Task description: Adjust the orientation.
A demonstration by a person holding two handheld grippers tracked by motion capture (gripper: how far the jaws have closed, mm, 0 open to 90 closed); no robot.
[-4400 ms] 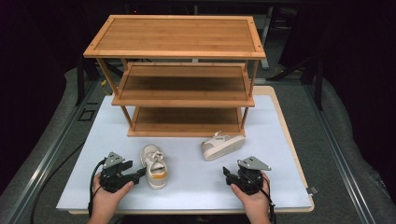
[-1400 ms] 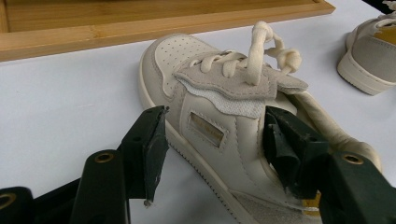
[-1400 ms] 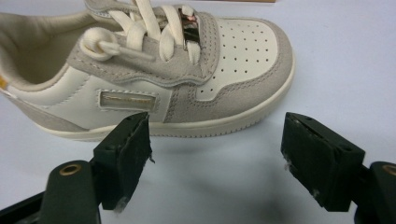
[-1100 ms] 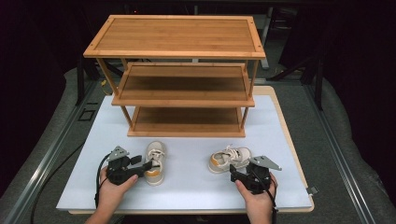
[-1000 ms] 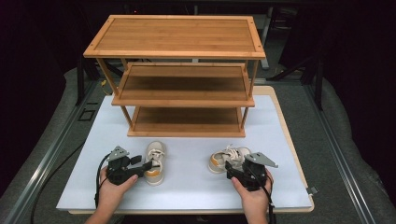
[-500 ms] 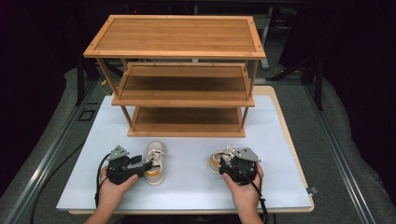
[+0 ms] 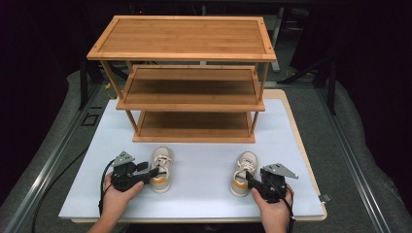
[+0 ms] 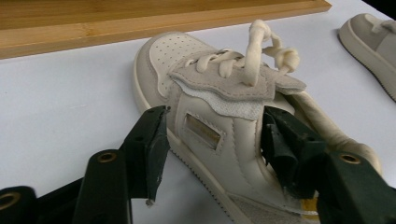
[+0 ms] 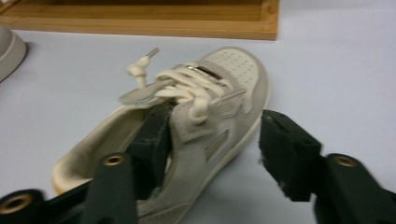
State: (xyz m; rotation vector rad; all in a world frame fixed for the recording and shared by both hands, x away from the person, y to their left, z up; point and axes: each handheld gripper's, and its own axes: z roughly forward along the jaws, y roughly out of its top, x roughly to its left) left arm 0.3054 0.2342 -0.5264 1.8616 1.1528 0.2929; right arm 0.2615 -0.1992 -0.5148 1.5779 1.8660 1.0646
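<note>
place: I work in a lab-style recording set | evidence: white desk (image 7: 204,194) on metal rails (image 7: 48,165), dark drapes behind the wooden shoe rack (image 7: 189,82), cables left of the rack

The shoe (image 8: 219,135) between my left fingers (image 8: 149,144) looks like smooth, cream, faintly sheened leather, with a perforated toe, a matt suede strip under thick woven cloth laces, and a small glossy metal-like tag on its side. The second shoe (image 9: 205,126), just right of it, has the same leather and suede, its inner lining soft and matt. My fingers are matt black plastic, slightly rough, with brass-coloured rivets. Beyond the first shoe, the rack (image 7: 187,87) is satin-finished wood. The table (image 7: 204,170) is smooth, matt white.
</note>
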